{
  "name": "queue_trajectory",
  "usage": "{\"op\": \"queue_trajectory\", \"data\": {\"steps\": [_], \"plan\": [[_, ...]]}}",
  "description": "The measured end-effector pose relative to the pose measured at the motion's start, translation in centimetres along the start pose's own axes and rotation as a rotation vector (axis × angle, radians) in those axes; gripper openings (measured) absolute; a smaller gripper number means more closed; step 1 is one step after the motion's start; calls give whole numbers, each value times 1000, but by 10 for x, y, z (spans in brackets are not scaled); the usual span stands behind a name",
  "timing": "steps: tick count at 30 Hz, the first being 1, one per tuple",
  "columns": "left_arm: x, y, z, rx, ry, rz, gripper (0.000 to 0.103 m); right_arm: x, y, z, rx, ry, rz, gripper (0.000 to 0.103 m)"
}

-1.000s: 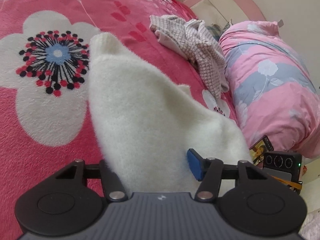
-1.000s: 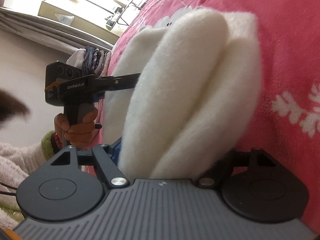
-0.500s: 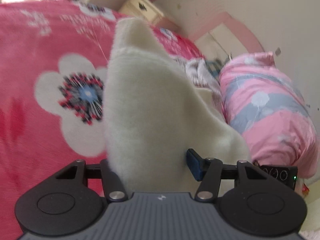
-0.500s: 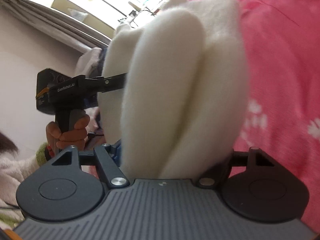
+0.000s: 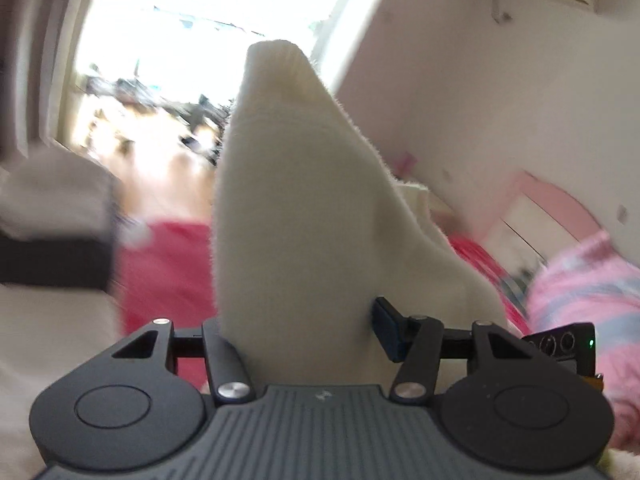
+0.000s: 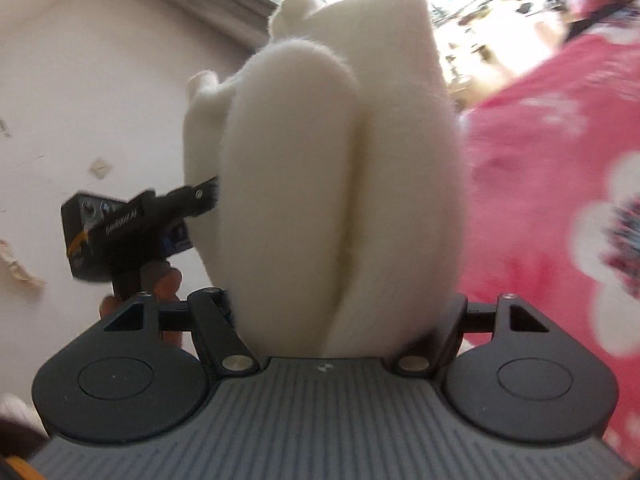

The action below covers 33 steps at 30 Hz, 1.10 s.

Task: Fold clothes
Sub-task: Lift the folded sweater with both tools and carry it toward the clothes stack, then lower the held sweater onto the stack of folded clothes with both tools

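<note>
A fluffy white garment (image 5: 296, 216) is held up in the air between both grippers. My left gripper (image 5: 300, 336) is shut on one edge of it; the cloth rises in a tall peak in front of the camera. My right gripper (image 6: 344, 320) is shut on a thick folded bunch of the same white garment (image 6: 340, 168). The left gripper also shows in the right wrist view (image 6: 132, 236), at the left, clamped on the cloth's far edge. The right gripper's body shows at the right edge of the left wrist view (image 5: 560, 348).
A red floral bedspread (image 6: 560, 184) lies below and to the right. A pink and blue quilt (image 5: 588, 280) lies at the right. A bright window (image 5: 192, 28) and a pale wall (image 5: 500, 92) fill the background. A blurred dark block (image 5: 56, 256) is at the left.
Both grippers have lifted and tilted upward with the white garment. The views have swung from the bedspread toward the window and wall. Both grips held.
</note>
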State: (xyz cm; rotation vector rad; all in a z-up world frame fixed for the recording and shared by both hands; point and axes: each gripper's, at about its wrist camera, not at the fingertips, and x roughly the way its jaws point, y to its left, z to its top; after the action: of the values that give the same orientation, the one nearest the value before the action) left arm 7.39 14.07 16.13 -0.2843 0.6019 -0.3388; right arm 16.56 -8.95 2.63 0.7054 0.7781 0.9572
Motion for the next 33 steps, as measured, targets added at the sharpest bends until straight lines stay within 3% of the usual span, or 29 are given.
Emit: {"op": "queue_trajectory", "data": {"steps": [4, 7, 11, 17, 26, 33], "plan": [[-36, 45, 20, -30, -72, 112, 55, 70, 28, 36, -19, 84, 68, 71], [-49, 90, 24, -91, -78, 181, 55, 133, 37, 49, -17, 153, 109, 71], [-54, 153, 17, -185, -73, 255, 56, 218, 35, 49, 39, 235, 156, 71], [-31, 230, -1, -288, -13, 308, 57, 298, 14, 15, 165, 328, 180, 71], [26, 333, -47, -392, 100, 331, 52, 367, -71, -14, 347, 372, 124, 69], [20, 337, -45, -401, 28, 236, 52, 365, -75, -6, 327, 350, 139, 69]]}}
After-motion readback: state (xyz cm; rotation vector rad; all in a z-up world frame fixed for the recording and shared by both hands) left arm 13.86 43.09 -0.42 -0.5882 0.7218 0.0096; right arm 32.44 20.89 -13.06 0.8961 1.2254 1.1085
